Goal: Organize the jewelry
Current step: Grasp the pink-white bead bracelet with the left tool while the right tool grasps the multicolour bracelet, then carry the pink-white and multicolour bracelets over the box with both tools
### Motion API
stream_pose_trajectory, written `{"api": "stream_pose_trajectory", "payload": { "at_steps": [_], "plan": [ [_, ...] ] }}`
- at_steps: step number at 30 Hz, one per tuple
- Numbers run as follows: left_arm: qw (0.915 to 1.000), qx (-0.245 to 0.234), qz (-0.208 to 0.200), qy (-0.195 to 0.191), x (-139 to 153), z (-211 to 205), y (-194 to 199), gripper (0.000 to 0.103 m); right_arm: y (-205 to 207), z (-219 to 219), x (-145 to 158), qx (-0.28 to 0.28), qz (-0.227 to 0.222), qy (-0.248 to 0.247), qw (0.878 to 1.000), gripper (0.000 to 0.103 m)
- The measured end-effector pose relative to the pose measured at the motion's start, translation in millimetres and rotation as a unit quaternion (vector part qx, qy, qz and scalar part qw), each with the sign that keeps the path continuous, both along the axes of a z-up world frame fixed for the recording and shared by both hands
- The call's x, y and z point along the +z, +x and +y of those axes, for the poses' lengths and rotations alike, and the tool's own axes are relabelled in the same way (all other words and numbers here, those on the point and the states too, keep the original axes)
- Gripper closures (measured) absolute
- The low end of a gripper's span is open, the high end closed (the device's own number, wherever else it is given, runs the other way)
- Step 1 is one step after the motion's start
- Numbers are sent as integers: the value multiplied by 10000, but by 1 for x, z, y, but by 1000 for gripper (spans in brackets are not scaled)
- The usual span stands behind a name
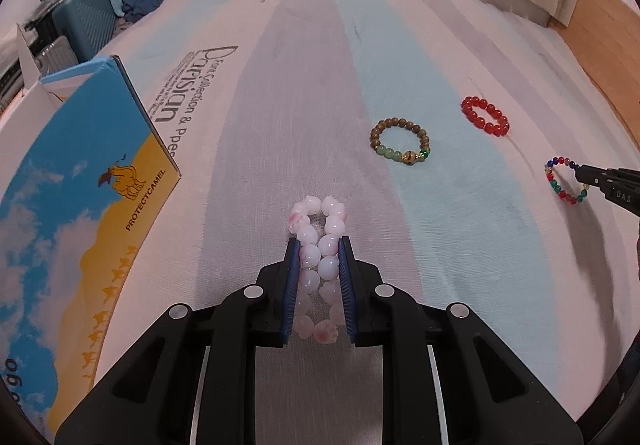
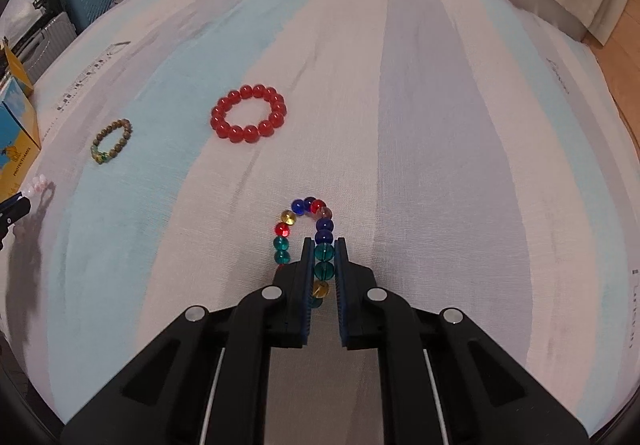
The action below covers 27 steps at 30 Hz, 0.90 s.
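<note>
Bracelets of hard beads on limp cord: left hand-held gripper [image 1: 319, 245] clamps both strands of the pink bracelet [image 1: 318, 241], right hand-held gripper [image 2: 323, 243] pinches one strand of the multicoloured bracelet [image 2: 308, 229] above the bed [image 2: 440, 165]; likely light, slippery.

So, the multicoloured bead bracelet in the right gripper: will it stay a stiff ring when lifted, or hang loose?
Probably loose: in the right gripper only one side of the multicoloured bracelet is pinched, and its loop already looks narrowed. The beads look glossy and round, so they may slip between the pads. It seems light, being made of small beads.
</note>
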<state>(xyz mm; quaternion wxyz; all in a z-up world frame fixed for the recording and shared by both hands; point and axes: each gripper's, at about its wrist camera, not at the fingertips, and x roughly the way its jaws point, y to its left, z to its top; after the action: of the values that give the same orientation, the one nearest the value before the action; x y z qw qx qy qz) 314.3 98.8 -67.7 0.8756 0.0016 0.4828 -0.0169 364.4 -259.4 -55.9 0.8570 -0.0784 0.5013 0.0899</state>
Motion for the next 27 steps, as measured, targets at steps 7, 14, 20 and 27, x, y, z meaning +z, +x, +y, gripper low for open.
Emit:
{"api": "stream_pose_trajectory", "payload": {
  "at_steps": [7,14,20,27],
  "plan": [
    [9999,15,-151,43,20,2,-4,85,-6,7,21,85,-187,70,9998,94],
    [9996,13,-253,82,38,1,-12,85,-13,11,39,143,-316,110,9993,94],
    [9994,-23,-331,107,50,-3,-20,85,-24,16,53,179,-421,117,9989,94],
    [9990,-40,-426,155,65,-3,-31,85,-36,24,69,244,-547,153,9981,94]
  ]
}}
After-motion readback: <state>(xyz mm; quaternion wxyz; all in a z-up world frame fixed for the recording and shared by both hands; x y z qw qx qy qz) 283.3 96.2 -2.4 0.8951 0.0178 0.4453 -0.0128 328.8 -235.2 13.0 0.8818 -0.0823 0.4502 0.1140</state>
